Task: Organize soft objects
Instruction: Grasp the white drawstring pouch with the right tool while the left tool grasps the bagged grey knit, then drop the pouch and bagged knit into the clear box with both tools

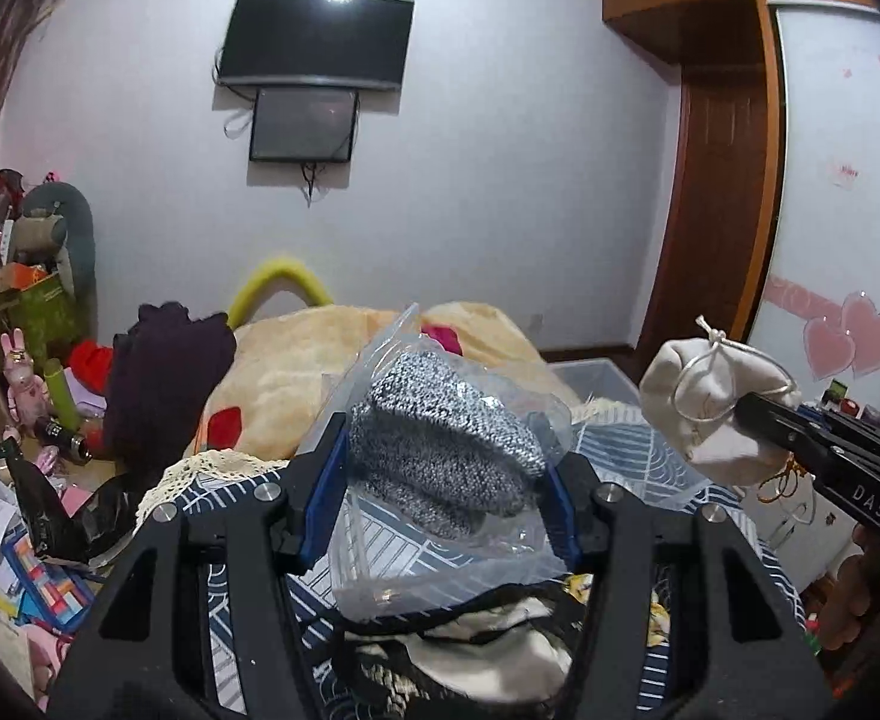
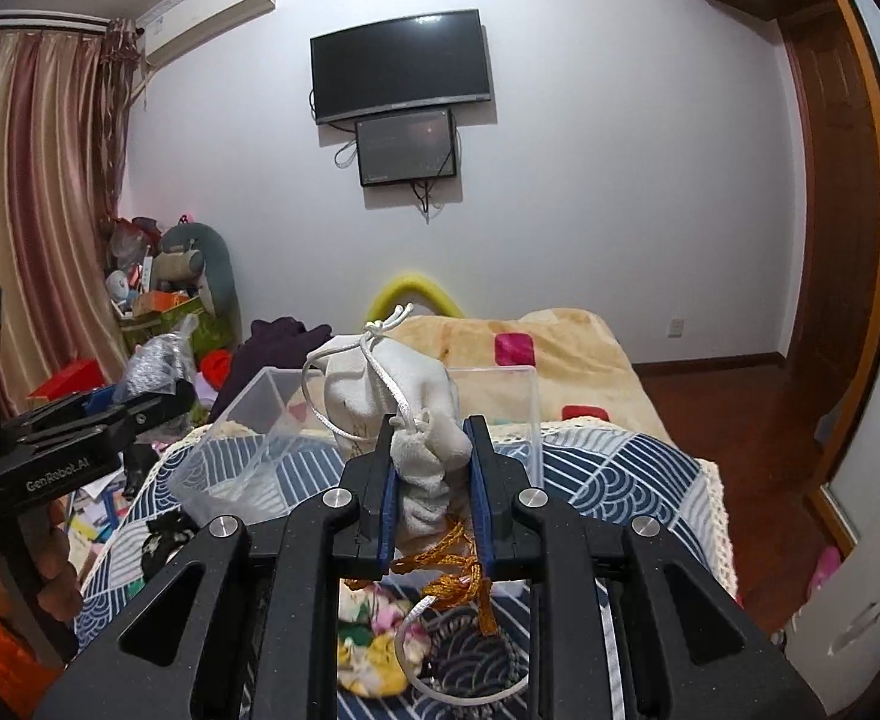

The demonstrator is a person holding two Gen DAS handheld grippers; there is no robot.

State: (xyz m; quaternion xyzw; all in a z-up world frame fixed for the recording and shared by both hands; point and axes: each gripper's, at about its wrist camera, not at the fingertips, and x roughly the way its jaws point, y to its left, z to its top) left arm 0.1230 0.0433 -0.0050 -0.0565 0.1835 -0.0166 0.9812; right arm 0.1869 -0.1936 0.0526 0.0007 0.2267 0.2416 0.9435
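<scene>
My left gripper [image 1: 442, 450] is shut on a grey knit item in a clear plastic bag [image 1: 440, 438] and holds it above the bed; it also shows in the right wrist view [image 2: 158, 360]. My right gripper [image 2: 431, 438] is shut on a white drawstring pouch [image 2: 392, 396], held up in front of a clear plastic box [image 2: 260, 444]. The pouch also shows in the left wrist view [image 1: 709, 396]. A gold cord [image 2: 445, 570] hangs below the pouch. Floral fabric [image 2: 374, 642] and cream and black cloth [image 1: 487, 648] lie on the bed below.
The bed has a blue patterned cover [image 2: 619, 474] and a beige blanket [image 2: 559, 354]. A dark purple garment [image 1: 164, 378] lies at its left. Clutter and boxes [image 1: 14, 510] fill the floor at the left. A wooden door [image 1: 715, 192] and wardrobe [image 1: 841, 180] stand at the right.
</scene>
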